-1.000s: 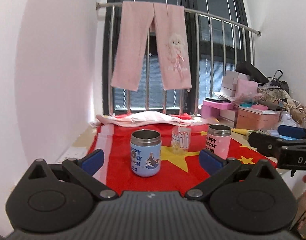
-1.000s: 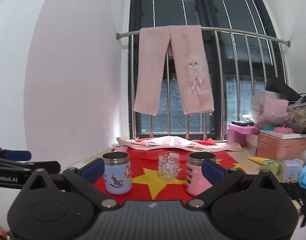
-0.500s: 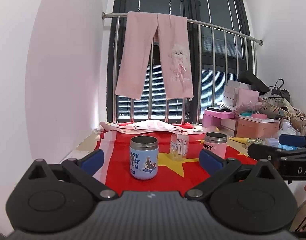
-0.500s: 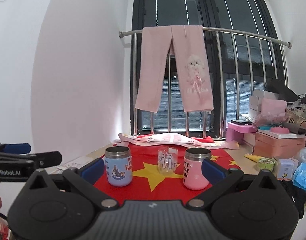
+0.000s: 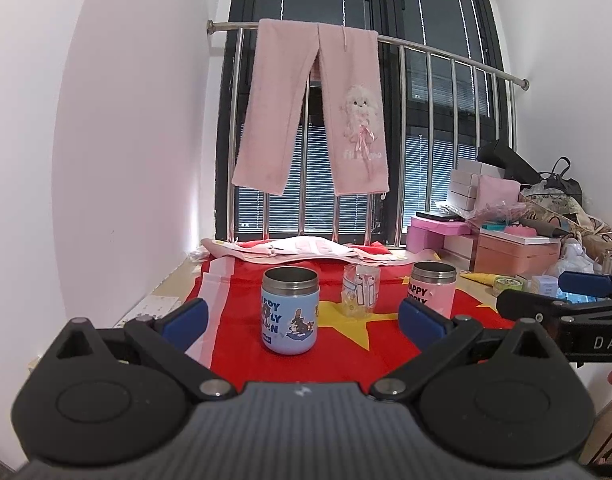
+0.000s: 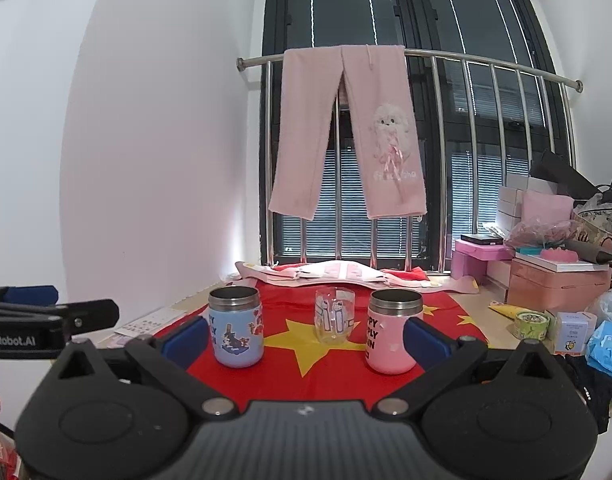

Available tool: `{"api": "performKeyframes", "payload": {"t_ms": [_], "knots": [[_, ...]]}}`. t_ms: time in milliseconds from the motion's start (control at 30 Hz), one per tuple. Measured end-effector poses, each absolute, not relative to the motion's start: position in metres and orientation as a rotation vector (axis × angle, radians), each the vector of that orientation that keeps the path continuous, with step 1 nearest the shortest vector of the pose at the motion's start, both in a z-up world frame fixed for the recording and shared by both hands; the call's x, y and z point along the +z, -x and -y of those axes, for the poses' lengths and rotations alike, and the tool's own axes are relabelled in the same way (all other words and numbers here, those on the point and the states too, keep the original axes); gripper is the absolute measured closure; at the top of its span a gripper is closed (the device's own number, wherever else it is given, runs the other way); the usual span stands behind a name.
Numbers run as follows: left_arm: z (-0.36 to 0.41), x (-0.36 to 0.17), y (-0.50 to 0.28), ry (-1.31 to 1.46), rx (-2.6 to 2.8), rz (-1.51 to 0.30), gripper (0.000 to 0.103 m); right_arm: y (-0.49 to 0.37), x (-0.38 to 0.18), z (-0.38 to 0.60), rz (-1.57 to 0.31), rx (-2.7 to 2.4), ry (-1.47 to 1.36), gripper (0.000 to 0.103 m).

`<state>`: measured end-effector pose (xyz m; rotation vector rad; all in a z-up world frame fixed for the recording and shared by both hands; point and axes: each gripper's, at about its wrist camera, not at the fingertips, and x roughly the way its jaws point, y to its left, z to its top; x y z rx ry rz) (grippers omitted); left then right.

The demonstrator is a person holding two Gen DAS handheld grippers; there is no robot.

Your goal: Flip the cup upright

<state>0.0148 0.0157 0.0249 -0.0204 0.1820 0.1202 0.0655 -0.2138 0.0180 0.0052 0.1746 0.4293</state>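
Three cups stand upright, mouths up, on a red cloth with yellow stars [image 5: 346,356] [image 6: 334,376]. A blue steel cup [image 5: 289,310] [image 6: 235,326] is on the left. A clear glass with printed figures [image 5: 360,290] [image 6: 334,315] stands behind the middle. A pink steel cup [image 5: 432,292] [image 6: 392,330] is on the right. My left gripper [image 5: 301,316] is open and empty, short of the blue cup. My right gripper [image 6: 306,338] is open and empty, short of the cups. Each gripper shows at the edge of the other's view.
Pink trousers [image 5: 314,108] hang on a steel railing [image 6: 486,68] before a dark window. Folded cloth [image 6: 330,270] lies behind the cups. Pink boxes [image 6: 558,280], tape [image 6: 530,323] and packets crowd the right side. A white wall [image 5: 125,160] bounds the left.
Both grippers have pulled back and risen slightly, so the cups look smaller and lower in view. The cups have not moved. Both grippers stay open.
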Motion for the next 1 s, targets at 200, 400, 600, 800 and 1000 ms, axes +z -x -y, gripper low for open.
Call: {"api": "performKeyframes", "payload": {"t_ms": [200, 400, 600, 800, 1000], "knots": [[-0.0151, 0.0249, -0.014, 0.02, 0.119, -0.182, 0.0, -0.0658, 0.0176, 0.214, -0.176, 0.429, -0.004, 0.0], [-0.0141, 0.0244, -0.0125, 0.019, 0.114, -0.184, 0.0, -0.0664, 0.0164, 0.2139, -0.177, 0.428, -0.004, 0.0], [-0.0136, 0.024, -0.0131, 0.018, 0.121, -0.189, 0.0, -0.0667, 0.0159, 0.2137, -0.179, 0.428, -0.002, 0.0], [-0.0139, 0.0241, -0.0125, 0.021, 0.129, -0.188, 0.0, -0.0668, 0.0155, 0.2143, -0.179, 0.428, -0.002, 0.0], [-0.0146, 0.0241, -0.0114, 0.029, 0.119, -0.185, 0.0, -0.0664, 0.015, 0.213, -0.18, 0.429, 0.0, 0.0]]}}
